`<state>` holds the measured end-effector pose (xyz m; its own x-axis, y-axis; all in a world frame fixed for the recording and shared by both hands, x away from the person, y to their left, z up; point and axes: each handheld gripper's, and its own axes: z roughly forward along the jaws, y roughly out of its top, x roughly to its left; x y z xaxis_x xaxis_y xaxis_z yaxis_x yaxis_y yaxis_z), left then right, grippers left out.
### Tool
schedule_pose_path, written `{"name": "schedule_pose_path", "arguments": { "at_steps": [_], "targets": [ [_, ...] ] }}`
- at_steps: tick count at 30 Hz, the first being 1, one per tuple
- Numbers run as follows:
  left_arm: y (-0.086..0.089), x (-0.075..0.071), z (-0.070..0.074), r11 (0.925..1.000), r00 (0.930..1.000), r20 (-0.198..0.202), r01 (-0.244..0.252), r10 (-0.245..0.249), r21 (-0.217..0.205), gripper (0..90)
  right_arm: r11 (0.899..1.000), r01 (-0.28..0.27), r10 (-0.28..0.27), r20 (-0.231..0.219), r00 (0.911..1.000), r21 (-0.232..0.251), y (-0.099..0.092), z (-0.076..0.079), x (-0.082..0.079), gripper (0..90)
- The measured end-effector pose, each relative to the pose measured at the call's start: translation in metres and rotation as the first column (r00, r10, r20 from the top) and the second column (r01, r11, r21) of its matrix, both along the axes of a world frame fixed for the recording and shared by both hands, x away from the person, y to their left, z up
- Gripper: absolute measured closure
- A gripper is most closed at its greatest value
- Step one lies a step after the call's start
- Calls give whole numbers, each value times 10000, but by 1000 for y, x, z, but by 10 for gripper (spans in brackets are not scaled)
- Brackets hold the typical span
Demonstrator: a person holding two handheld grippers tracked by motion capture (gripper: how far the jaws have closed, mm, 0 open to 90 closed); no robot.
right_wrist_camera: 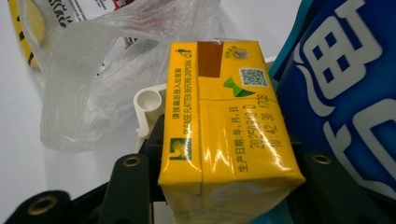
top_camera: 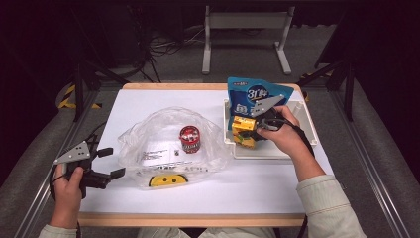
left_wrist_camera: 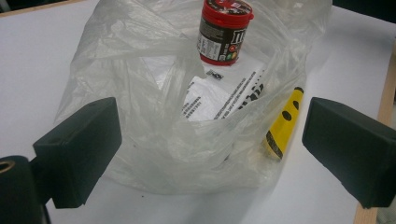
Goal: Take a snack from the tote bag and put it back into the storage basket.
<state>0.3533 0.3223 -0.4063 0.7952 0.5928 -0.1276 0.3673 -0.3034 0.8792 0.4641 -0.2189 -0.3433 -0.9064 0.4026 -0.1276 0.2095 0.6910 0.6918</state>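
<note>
A yellow drink carton [top_camera: 243,131] [right_wrist_camera: 229,126] sits between the jaws of my right gripper [top_camera: 250,130] [right_wrist_camera: 229,186], held at the left end of a white tray [top_camera: 277,148]. A blue snack pouch [top_camera: 252,99] [right_wrist_camera: 345,93] stands in the tray right behind it. A clear plastic bag [top_camera: 173,144] [left_wrist_camera: 187,93] lies in the middle of the table, holding a red-lidded candy tub [top_camera: 189,139] [left_wrist_camera: 224,30], a printed paper [left_wrist_camera: 219,95] and a yellow smiley item [top_camera: 168,180] [left_wrist_camera: 282,121]. My left gripper [top_camera: 111,162] [left_wrist_camera: 210,154] stands open at the bag's left end, jaws on either side of its mouth.
The white tabletop [top_camera: 148,101] has a wooden edge [top_camera: 198,218]. The tray's corner [right_wrist_camera: 149,105] shows beside the carton. Metal rails run along both sides, and a grey stand [top_camera: 245,29] is on the floor beyond the table.
</note>
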Motion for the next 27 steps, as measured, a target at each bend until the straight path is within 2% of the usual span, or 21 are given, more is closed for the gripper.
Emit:
{"name": "schedule_pose_path", "arguments": {
  "at_steps": [9, 21, 27],
  "targets": [
    [0, 0, 0, 10000, 10000, -26, -5, 5, -22, 53, 9998, 12, -15, -129, 9999, -201, 3, -12, 2, 549],
    [0, 0, 0, 10000, 10000, -4, -4, 4, 5, 53, 9998, 73, -78, -205, 9998, -200, 1, -25, 4, 548],
    [0, 0, 0, 10000, 10000, -48, -2, 2, -22, 53, 10000, 13, -14, -176, 9998, -37, -2, -28, 4, 546]
  ]
}}
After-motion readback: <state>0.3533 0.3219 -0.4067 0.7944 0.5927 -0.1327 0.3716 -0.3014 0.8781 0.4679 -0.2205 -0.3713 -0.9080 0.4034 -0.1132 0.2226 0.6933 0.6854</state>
